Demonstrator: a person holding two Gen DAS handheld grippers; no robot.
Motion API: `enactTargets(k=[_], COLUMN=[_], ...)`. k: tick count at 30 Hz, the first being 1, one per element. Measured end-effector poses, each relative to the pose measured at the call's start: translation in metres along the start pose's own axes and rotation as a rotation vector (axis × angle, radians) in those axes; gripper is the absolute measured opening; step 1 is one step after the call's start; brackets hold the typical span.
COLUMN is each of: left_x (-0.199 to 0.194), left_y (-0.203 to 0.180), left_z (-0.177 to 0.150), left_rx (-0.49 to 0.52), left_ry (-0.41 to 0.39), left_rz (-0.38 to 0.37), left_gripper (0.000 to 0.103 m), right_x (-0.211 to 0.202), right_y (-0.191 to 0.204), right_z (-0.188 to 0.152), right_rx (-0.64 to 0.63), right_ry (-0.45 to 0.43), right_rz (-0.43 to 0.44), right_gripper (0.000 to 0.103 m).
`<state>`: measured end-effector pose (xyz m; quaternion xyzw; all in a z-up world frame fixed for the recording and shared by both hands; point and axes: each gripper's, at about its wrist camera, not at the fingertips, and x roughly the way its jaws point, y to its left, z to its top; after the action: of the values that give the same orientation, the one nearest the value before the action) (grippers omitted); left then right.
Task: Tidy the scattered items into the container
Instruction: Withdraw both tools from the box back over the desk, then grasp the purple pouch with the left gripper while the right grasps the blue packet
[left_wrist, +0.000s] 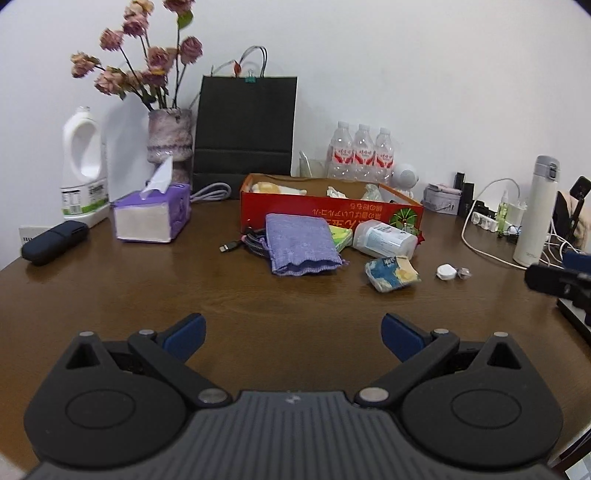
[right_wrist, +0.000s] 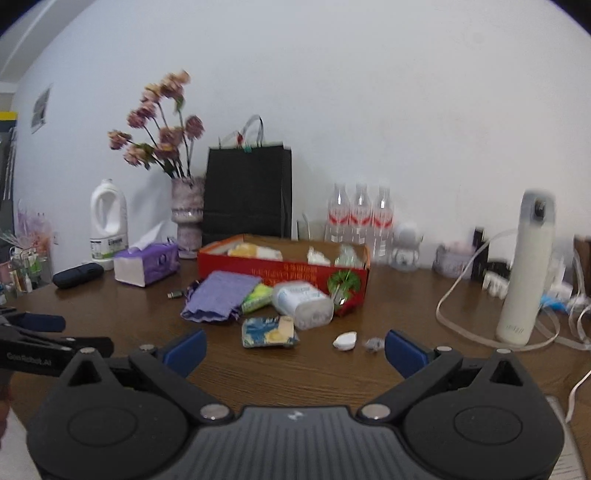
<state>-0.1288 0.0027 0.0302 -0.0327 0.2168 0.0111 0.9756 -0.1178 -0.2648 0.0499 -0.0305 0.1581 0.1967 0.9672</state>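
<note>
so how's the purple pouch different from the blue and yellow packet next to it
The purple pouch is woven cloth in one plain colour; the blue and yellow packet is a printed, crinkled wrapper. The pouch looks clearly larger and lies flat, partly over a dark cable, while the packet looks puffier and sits alone on bare table. Both lie outside the red box, untouched by either gripper.
</note>
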Motion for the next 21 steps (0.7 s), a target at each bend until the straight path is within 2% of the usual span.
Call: enactTargets(k=[5,9,11,14,15,17,18,20,21], left_x=[0.07,0.141,0.167,0.189,0.192,0.196,0.198,0.198,0.198], left_y=[0.0,-0.002,0.0,0.009,0.013,0.02,0.021,0.022,0.022], left_z=[0.044,0.069,0.075,0.074,0.072,0.065,0.062,0.059,0.059], left_rx=[0.034,0.078,0.076,0.026,-0.001,-0.033,-0.036,-0.025,-0.02], left_ry=[0.014,0.097,0.138,0.213,0.233,0.25,0.256,0.244,0.241], left_rz=[-0.03,-0.026,-0.059,-0.077,-0.082,-0.102,-0.096,-0.089,-0.087], left_gripper=[0.103,0.103,0.094,0.064,0.058,0.033,0.029,0.022,0.021], right_x=[0.069,0.126,0.149,0.173,0.178,0.189,0.193,0.2,0.202], right_y=[0.005,0.009,0.011,0.014,0.015,0.016,0.017,0.018,0.018], right_z=[0.014,0.022,0.024,0.024,0.023,0.021,0.02,0.017,0.015], right_rx=[0.006,-0.002,-0.009,-0.019,-0.021,-0.025,-0.026,-0.024,-0.02], right_ry=[0.135,0.223,0.255,0.285,0.292,0.31,0.32,0.342,0.349], right_rz=[0.026,0.028,0.037,0.051,0.053,0.054,0.057,0.07,0.078], right_gripper=[0.103,0.099,0.095,0.094,0.093,0.089,0.086,0.073,0.07])
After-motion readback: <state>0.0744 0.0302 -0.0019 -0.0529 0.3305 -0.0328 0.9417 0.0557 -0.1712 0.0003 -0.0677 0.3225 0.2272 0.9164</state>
